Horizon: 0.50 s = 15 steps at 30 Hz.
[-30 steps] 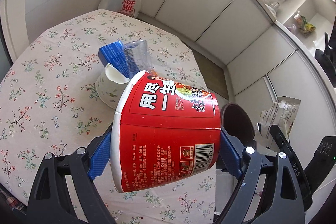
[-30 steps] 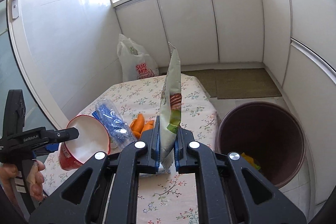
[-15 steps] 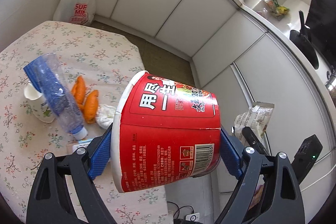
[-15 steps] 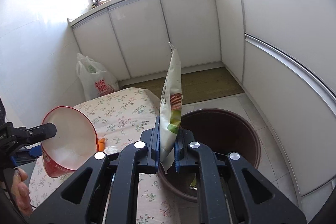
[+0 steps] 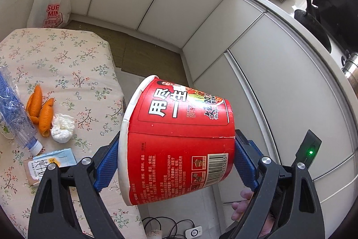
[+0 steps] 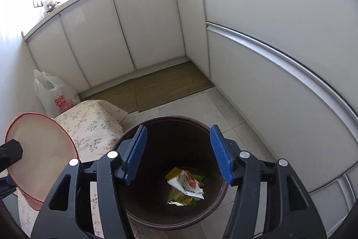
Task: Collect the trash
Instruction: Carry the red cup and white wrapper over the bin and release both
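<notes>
My left gripper is shut on a red instant-noodle cup, held on its side off the table's edge; the cup's pale inside shows at the left of the right wrist view. My right gripper hangs over the dark brown bin, its jaws opening with nothing between them. The snack wrapper lies at the bottom of the bin on other wrappers. On the floral table lie a crushed bottle, orange peel, a tissue ball and a small carton.
White cabinets curve round the right and back. A white shopping bag stands on the floor beyond the table. A woven mat covers the floor by the cabinets. Cables and a small white device lie below the cup.
The right gripper swung over the bin, its jaws parted, and the wrapper dropped into the bin. The left gripper carried the cup rightward past the table's edge.
</notes>
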Each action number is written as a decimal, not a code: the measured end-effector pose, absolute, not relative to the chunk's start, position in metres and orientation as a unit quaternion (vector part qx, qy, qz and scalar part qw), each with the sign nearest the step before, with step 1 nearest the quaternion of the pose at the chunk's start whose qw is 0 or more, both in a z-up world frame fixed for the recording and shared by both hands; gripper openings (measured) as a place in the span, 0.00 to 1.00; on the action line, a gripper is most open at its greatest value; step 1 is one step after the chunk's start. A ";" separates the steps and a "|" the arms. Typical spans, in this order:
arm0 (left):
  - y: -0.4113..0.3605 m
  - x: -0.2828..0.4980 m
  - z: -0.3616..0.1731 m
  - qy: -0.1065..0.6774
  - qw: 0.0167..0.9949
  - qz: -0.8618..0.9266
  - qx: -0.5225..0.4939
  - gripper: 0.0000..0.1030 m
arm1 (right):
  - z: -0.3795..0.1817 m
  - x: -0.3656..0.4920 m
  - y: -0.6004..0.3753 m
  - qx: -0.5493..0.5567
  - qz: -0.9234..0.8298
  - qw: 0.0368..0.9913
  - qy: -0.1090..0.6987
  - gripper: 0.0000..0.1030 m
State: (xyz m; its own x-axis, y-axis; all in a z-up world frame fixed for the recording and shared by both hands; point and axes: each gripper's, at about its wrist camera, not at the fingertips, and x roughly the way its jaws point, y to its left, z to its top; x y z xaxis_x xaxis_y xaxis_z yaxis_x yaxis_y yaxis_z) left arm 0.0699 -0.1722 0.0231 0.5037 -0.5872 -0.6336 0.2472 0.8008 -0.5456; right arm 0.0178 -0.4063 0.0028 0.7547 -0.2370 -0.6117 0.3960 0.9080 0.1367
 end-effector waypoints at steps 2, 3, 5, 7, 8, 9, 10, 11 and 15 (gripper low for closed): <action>-0.179 0.072 0.020 0.436 0.842 -0.251 -0.194 0.84 | 0.003 0.013 -0.415 0.127 -0.189 0.926 0.300 0.59; -0.183 0.073 0.019 0.438 0.841 -0.253 -0.193 0.84 | 0.003 0.010 -0.419 0.127 -0.200 0.925 0.297 0.65; -0.193 0.077 0.017 0.443 0.838 -0.256 -0.191 0.84 | 0.004 0.004 -0.428 0.123 -0.235 0.921 0.286 0.75; -0.203 0.081 0.014 0.449 0.834 -0.260 -0.189 0.84 | 0.006 -0.003 -0.436 0.115 -0.275 0.916 0.270 0.83; -0.208 0.082 0.012 0.452 0.832 -0.261 -0.186 0.84 | 0.006 -0.007 -0.440 0.110 -0.295 0.912 0.262 0.91; -0.213 0.083 0.011 0.454 0.831 -0.263 -0.183 0.84 | 0.007 -0.011 -0.444 0.108 -0.315 0.908 0.253 0.93; -0.219 0.086 0.009 0.457 0.830 -0.266 -0.178 0.84 | 0.007 -0.014 -0.449 0.107 -0.330 0.904 0.250 0.93; -0.227 0.088 0.008 0.460 0.829 -0.270 -0.169 0.84 | 0.007 -0.016 -0.454 0.111 -0.341 0.899 0.251 0.93; -0.251 0.098 -0.004 0.480 0.825 -0.264 -0.139 0.84 | 0.002 -0.018 -0.469 0.136 -0.357 0.886 0.263 0.93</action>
